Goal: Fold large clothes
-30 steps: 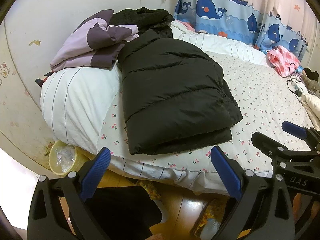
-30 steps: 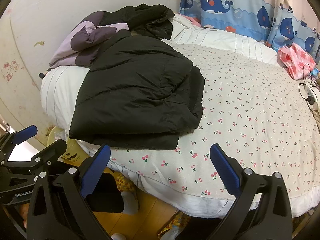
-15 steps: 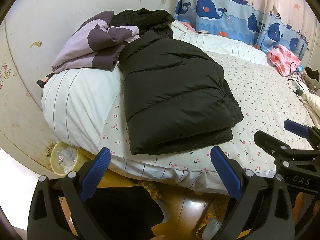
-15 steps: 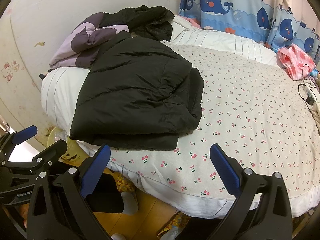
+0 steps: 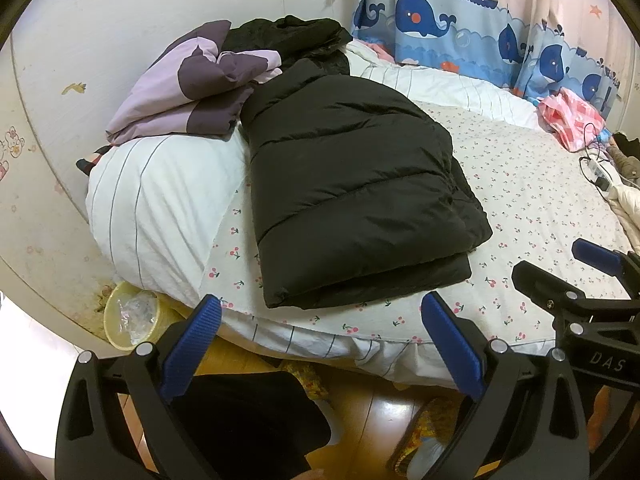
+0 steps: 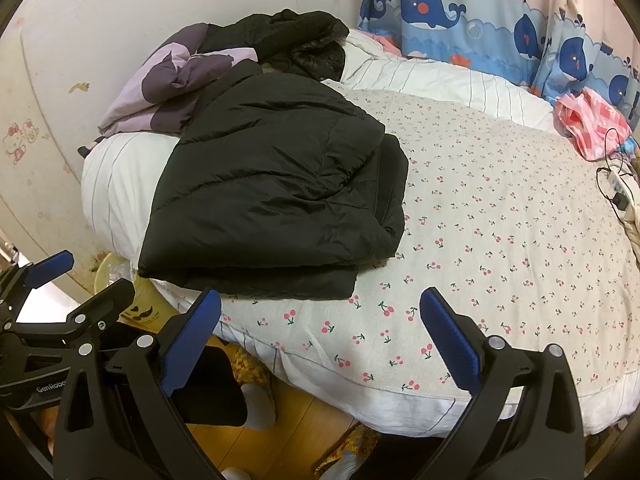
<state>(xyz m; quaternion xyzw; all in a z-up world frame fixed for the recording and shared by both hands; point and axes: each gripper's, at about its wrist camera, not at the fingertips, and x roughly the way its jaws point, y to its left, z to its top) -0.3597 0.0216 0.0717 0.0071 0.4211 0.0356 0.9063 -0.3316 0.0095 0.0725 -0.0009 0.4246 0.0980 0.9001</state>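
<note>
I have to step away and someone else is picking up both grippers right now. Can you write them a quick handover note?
Left gripper: open, empty, held off the near edge of the bed.
Right gripper: open, empty, alongside it.
Black puffer jacket: folded into a layered stack near the bed's left end, untouched by either gripper.
Done: this jacket looks folded.
Left: a purple garment and another black one lie bunched behind it, seemingly unfolded.

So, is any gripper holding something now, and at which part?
Nothing is held. The left gripper and the right gripper are both open and empty, apart from the folded black jacket on the bed.
</note>
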